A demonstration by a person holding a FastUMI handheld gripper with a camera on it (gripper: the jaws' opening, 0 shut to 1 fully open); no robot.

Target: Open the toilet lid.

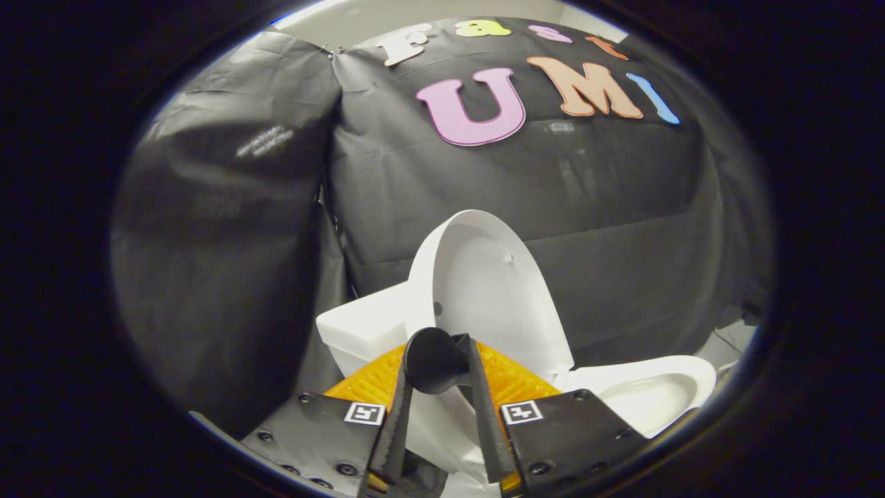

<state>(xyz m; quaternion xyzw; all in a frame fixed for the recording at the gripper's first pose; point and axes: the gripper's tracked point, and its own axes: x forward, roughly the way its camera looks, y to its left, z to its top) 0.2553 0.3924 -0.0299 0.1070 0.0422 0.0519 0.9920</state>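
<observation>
Hand-held gripper point(442, 346) clamped on lid knob point(430, 360)

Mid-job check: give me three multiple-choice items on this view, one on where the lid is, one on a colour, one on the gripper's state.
1. Where is the toilet lid relative to the fingers?
A. Just beyond the fingertips
B. Far off behind the tank
C. Flat on the bowl

2. What colour are the ribbed finger pads?
A. Blue
B. Orange
C. Green

3. How does the lid stand?
A. Closed
B. Lying on the floor
C. Raised upright

Answers:
1 A, the lid rises right past the gripper.
2 B, orange ribbing shows beside both dark fingers.
3 C, its pale underside faces out, and the open bowl lies beside it.
</observation>
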